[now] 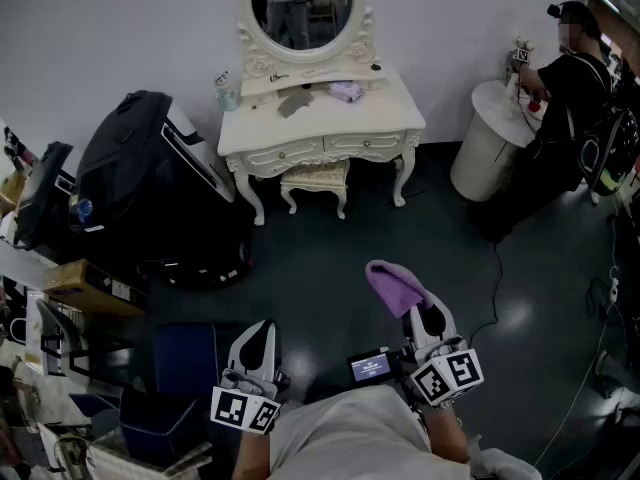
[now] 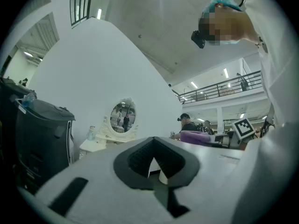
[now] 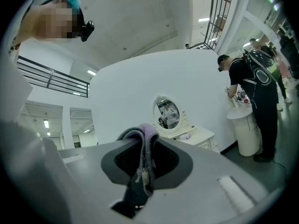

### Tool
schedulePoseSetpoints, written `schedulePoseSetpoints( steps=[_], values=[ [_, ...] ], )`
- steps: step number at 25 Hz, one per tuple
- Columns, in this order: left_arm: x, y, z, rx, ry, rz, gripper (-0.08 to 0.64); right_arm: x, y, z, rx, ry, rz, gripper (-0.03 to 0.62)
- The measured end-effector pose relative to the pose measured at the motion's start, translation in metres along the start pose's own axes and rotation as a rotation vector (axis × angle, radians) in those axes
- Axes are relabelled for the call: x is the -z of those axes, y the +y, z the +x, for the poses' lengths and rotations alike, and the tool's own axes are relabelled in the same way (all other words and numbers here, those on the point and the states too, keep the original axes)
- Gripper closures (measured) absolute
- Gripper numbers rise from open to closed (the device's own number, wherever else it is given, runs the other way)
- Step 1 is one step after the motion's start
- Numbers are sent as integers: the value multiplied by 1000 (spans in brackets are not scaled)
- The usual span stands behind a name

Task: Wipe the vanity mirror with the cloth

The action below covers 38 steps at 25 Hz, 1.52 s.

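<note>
Right gripper (image 3: 142,158): jaws clamped on the purple cloth (image 3: 143,138); a fold stands up past the tips and a thin tail hangs down between the pads; in the head view the cloth bunches at the 12 o'clock end of this gripper
Left gripper (image 2: 154,166): jaws together with nothing between them; held low at about 7 o'clock in the head view, level with the right gripper
Vanity mirror (image 1: 301,6): oval glass in a white carved frame, upright on the back of the white vanity table (image 1: 385,118) at 12 o'clock; well apart from both grippers, with open dark floor between
On the table: a small pale bottle (image 1: 227,92) toward 11 o'clock and a pinkish item (image 1: 345,91) near the middle; what the item is I cannot tell
Surroundings: a padded stool (image 1: 316,180) tucked under the table; black bags (image 1: 150,173) at 10 o'clock; another person (image 1: 570,78) bent over a round white stand (image 1: 490,148) at 2 o'clock
Done: the cloth is gripped and both grippers point toward the mirror
Left: all of the wiping, by my reading; the cloth is nowhere near the glass, so the gap has to be closed, the right gripper raised to mirror height and the cloth drawn across the glass
Glass condition: too small in every view to judge smears or dust
</note>
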<state>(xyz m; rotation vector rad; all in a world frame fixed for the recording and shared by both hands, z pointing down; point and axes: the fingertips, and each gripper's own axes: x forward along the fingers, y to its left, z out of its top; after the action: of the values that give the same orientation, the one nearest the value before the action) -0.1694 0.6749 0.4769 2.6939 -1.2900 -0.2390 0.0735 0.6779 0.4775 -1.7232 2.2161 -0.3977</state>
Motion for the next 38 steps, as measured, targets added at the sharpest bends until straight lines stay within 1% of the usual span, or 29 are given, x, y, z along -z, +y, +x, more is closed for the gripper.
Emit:
schedulePoseSetpoints(
  steps=[5,7,11,15,17,20,22,25,27,30,34,38],
  values=[
    [-8,26,-35,-5,6,-14,558,28,46,-6,-2,72,-26,540],
    [-12,44,-49,11,5,-14,558,38,66,0,12,76,-41,540],
    [-27,88,-82,91,-14,40,558,56,124,15,59,20,-62,541],
    [-45,129,-118,185,-25,70,558,79,189,14,115,-49,7,540],
    [-47,145,-125,224,-15,58,558,85,213,13,135,-75,25,540],
    [-46,155,-132,254,-2,16,558,92,238,7,159,-68,0,540],
    [-45,154,-134,267,-1,2,558,93,242,1,178,-59,-29,540],
    [-47,150,-130,266,6,12,558,87,235,-2,194,-64,-34,540],
    [-52,145,-126,243,6,20,558,78,228,-4,190,-66,-39,540],
    [-53,132,-125,203,-5,22,558,69,213,-11,161,-57,-60,540],
    [-36,102,-114,149,2,14,558,70,179,-29,130,-11,-37,540],
    [-22,48,-96,138,9,12,558,55,139,-57,96,2,-9,540]
  ],
)
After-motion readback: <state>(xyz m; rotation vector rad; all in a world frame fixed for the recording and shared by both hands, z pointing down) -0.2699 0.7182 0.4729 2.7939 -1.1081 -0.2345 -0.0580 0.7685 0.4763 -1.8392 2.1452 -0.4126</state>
